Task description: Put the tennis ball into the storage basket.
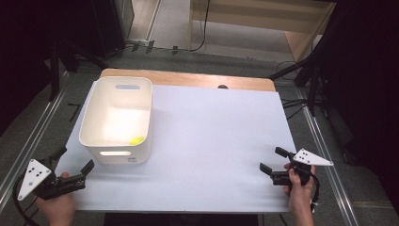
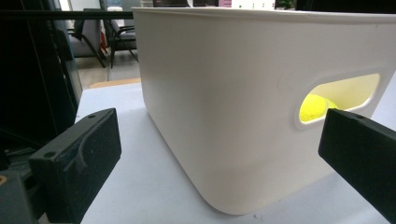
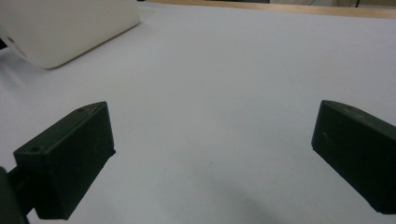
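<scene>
The yellow ball [image 1: 137,140] inside the white bin [image 1: 116,153] is seen in the high view as a small patch against the near wall; its surface is too small to be read. In the left gripper view, the ball [image 2: 315,106] is glimpsed through the handle slot, its lower part masked by the bin wall [image 2: 224,116] and one black jaw. The bin is cut off by the top and right edges there, and by the top and left edges in the right gripper view [image 3: 60,28]. A small mark [image 1: 132,159] on the bin's near wall cannot be made out.
</scene>
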`<state>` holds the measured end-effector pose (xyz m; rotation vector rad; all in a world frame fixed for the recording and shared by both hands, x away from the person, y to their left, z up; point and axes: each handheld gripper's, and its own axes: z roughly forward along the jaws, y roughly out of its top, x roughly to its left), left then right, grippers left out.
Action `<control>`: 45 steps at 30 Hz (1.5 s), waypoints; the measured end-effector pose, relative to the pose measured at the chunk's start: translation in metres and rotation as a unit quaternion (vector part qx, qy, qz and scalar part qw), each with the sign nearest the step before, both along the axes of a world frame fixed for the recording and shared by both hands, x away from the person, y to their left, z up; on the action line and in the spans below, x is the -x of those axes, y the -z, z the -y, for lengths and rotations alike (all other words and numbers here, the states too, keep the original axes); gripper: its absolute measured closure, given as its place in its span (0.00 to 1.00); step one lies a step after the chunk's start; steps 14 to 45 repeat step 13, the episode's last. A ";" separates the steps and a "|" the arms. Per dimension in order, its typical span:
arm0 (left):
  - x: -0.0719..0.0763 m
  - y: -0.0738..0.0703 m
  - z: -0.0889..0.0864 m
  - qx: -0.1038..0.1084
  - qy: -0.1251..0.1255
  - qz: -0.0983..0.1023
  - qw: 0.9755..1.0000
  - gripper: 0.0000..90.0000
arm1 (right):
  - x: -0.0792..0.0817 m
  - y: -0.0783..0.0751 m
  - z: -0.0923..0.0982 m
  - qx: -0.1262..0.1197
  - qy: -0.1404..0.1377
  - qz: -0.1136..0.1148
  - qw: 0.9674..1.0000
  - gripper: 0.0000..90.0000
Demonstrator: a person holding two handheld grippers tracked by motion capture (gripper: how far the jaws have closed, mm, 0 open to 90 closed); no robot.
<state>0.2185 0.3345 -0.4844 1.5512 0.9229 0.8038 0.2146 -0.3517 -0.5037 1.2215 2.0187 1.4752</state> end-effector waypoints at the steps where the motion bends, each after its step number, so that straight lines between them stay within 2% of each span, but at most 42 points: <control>1: 0.000 0.000 0.000 -0.001 0.000 0.000 1.000 0.00 | 0.002 0.001 0.002 0.003 0.005 0.000 1.000 0.00; 6: -0.001 0.000 0.001 -0.002 0.001 -0.001 1.000 0.00 | 0.007 0.005 0.014 0.007 0.020 0.007 1.000 0.00; 8: -0.001 0.000 0.001 -0.004 -0.001 -0.001 1.000 0.00 | 0.009 0.007 0.020 -0.010 0.026 0.005 1.000 0.00; 11: -0.001 0.000 0.001 -0.005 -0.003 -0.003 1.000 0.00 | 0.010 0.009 0.024 -0.013 0.032 0.004 0.999 0.00; 45: -0.001 0.000 0.002 -0.007 -0.004 -0.004 1.000 0.00 | 0.010 0.009 0.024 -0.013 0.031 0.004 0.999 0.00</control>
